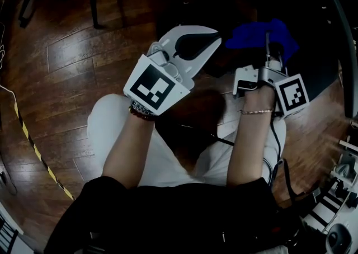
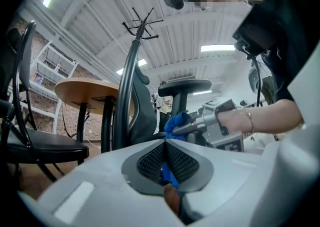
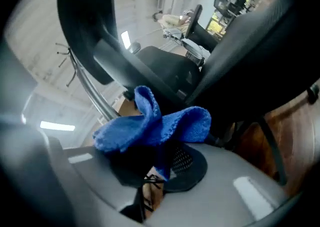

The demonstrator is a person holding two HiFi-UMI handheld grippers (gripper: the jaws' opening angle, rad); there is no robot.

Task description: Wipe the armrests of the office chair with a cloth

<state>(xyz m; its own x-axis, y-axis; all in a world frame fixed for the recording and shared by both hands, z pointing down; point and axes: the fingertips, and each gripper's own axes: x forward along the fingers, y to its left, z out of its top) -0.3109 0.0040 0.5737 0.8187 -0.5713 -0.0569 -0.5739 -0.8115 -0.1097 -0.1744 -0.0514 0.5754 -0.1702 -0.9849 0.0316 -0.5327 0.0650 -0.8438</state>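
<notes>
My right gripper [image 1: 267, 51] is shut on a blue cloth [image 1: 262, 36], which bunches up above its pads [image 3: 186, 162] in the right gripper view. It is held against the dark office chair [image 1: 319, 62]. In the left gripper view the cloth [image 2: 176, 121] hangs just below the chair's black armrest [image 2: 185, 87], beside its post. My left gripper [image 1: 210, 40] hovers to the left of the right one, jaws shut with the pads [image 2: 150, 161] together. A thin blue sliver shows in the slit between them; what it is I cannot tell.
The floor is dark wood [image 1: 72, 62] with a yellow-black tape line [image 1: 33, 146]. In the left gripper view, a round wooden table [image 2: 85, 88], a black side chair [image 2: 40, 141] and a coat stand [image 2: 142, 23] stand behind the office chair's backrest [image 2: 132, 96]. The person's knees [image 1: 112, 124] are below the grippers.
</notes>
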